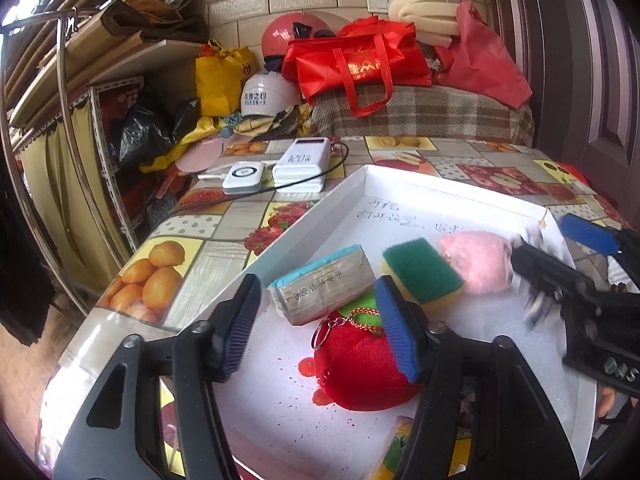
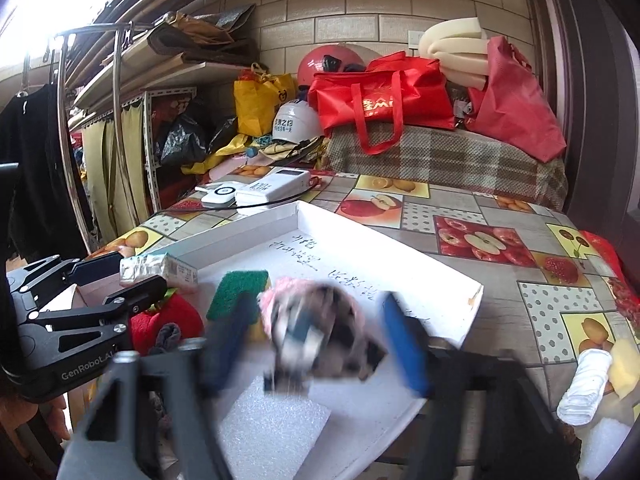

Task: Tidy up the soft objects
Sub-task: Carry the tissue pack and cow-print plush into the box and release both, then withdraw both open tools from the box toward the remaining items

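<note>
Drop-off step looks nearly done: right gripper [image 2: 316, 340], jaws apart, has a blurred grey-and-white fabric bundle [image 2: 320, 332] loose betw. them over the shallow white cardboard tray [image 2: 460, 276], left gripper [image 1: 320, 320] likewise open above the red plush apple [image 1: 360, 376], so next: fetch another item w/ open jaws.

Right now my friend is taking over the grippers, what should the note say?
Left gripper: open, over the red plush apple.
Right gripper: open; a blurred black-and-white soft thing sits between its fingers, not squeezed.
In the white tray: apple, tissue pack, green sponge, pink plush.
Left: rolled white cloth lies outside, on the table.
</note>
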